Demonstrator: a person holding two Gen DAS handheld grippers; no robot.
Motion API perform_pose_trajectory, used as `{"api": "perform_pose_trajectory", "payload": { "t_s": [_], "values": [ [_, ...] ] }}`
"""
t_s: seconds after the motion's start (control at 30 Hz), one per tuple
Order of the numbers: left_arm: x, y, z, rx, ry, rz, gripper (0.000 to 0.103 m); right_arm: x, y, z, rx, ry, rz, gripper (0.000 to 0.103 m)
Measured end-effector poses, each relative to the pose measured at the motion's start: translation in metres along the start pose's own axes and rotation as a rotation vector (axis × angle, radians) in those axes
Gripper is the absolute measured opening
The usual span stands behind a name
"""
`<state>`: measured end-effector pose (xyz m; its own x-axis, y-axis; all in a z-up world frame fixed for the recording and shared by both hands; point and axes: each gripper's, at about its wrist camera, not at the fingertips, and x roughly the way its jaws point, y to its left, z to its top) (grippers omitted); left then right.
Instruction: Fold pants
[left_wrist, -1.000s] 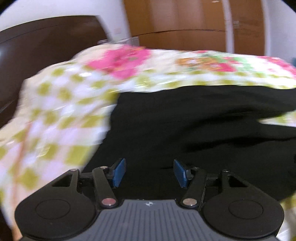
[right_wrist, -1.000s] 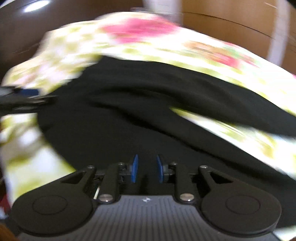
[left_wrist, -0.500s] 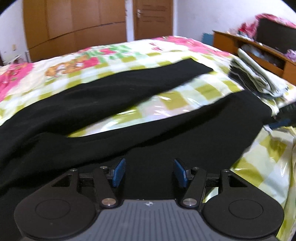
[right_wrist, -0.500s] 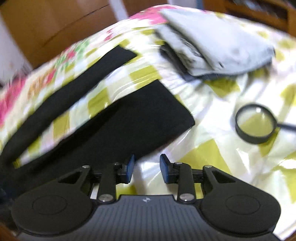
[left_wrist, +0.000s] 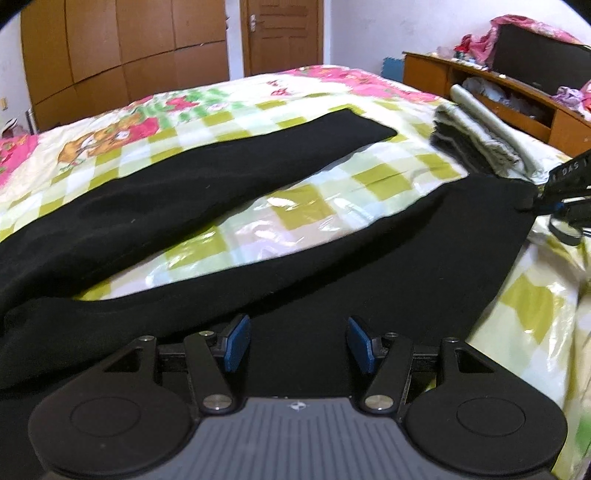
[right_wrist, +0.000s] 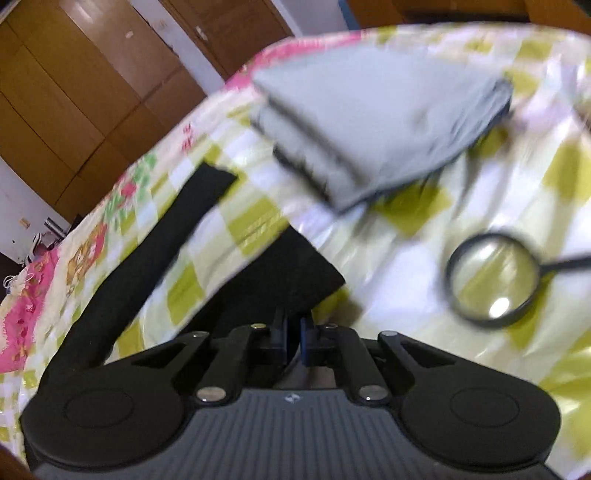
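Observation:
Black pants (left_wrist: 332, 266) lie spread on the checked bedsheet (left_wrist: 295, 206), the two legs splayed apart. My left gripper (left_wrist: 298, 344) hovers open over the near leg, with nothing between its blue pads (left_wrist: 236, 343). At the right edge of the left wrist view, my right gripper (left_wrist: 565, 192) sits at the hem corner of that leg. In the right wrist view, the right gripper (right_wrist: 293, 334) has its fingers nearly together on the near leg's hem (right_wrist: 295, 273). The far leg (right_wrist: 177, 221) stretches away to the left.
A stack of folded grey clothes (right_wrist: 388, 122) lies on the bed just beyond the hem, also seen as the folded stack (left_wrist: 476, 136). A black magnifying glass (right_wrist: 491, 277) rests on the sheet to the right. A wooden shelf unit (left_wrist: 517, 92) borders the bed.
Both views swung from the waist end toward the leg ends. The right gripper reached the near leg's hem and its fingers closed from slightly apart. The left gripper stayed open.

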<state>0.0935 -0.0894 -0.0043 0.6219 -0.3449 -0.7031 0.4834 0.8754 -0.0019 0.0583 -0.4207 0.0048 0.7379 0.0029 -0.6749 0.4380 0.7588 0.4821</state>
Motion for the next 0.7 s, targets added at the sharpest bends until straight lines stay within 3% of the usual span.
{"api": "perform_pose_trajectory", "payload": {
  "t_s": [0.2, 0.33, 0.4, 0.53, 0.63, 0.7],
  "values": [
    [0.007, 0.003, -0.004, -0.015, 0.011, 0.003, 0.075, 0.009, 0.004, -0.001, -0.114, 0.056, -0.136, 0.01],
    [-0.015, 0.027, -0.005, -0.027, -0.034, 0.047, 0.076, -0.016, 0.02, -0.006, -0.232, -0.044, -0.232, 0.02],
    [-0.021, 0.045, -0.007, -0.039, -0.043, 0.079, 0.077, -0.03, 0.034, -0.011, -0.32, -0.105, -0.284, 0.02],
    [-0.012, 0.077, -0.011, -0.073, -0.031, 0.144, 0.077, -0.039, 0.081, -0.029, -0.487, -0.113, -0.174, 0.02],
    [0.005, 0.099, -0.016, -0.094, 0.012, 0.185, 0.077, -0.017, 0.125, -0.046, -0.604, -0.017, -0.038, 0.018],
    [0.006, 0.113, -0.018, -0.105, 0.008, 0.168, 0.078, 0.004, 0.156, -0.059, -0.677, 0.04, 0.021, 0.018]
  ]
}}
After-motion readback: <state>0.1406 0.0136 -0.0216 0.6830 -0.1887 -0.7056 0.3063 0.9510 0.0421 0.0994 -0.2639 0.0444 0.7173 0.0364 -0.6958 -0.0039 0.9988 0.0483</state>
